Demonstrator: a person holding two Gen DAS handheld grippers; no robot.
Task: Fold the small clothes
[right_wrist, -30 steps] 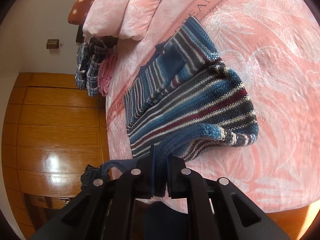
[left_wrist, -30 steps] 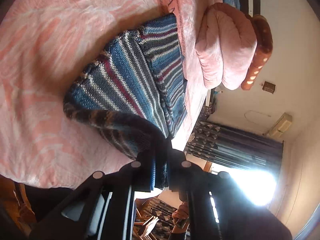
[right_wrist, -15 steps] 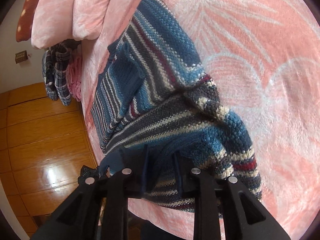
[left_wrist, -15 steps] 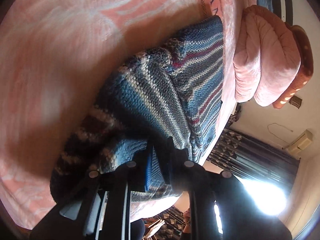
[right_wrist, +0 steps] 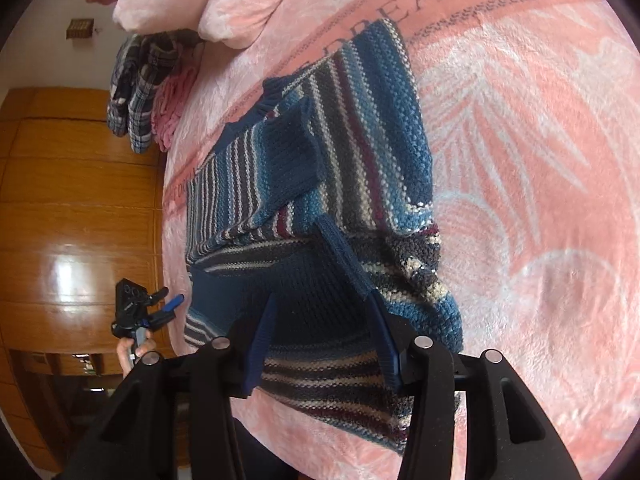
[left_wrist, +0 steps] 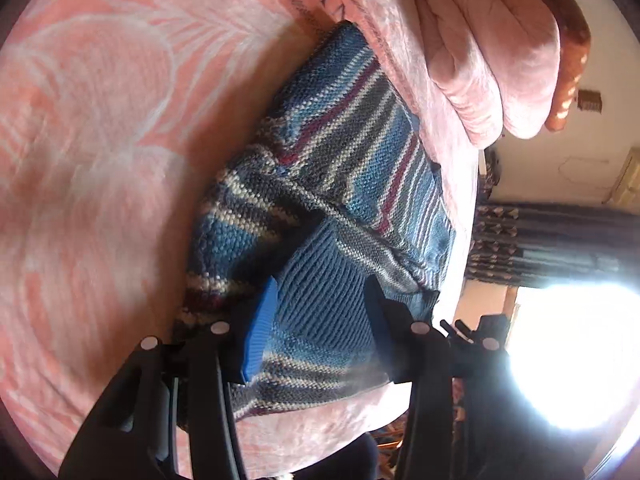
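Your left gripper [left_wrist: 320, 332] hovering spread over the striped sweater [left_wrist: 344, 184], your right gripper [right_wrist: 320, 336] likewise gaping; sweater lying folded near the pink bedspread's [right_wrist: 520, 160] front edge, below the pillows [right_wrist: 208, 4]

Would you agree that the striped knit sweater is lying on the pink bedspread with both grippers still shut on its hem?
Not quite. The striped knit sweater does lie on the pink bedspread, but both grippers are open: the left gripper and right gripper have their fingers spread apart above the folded hem, as each wrist view shows.
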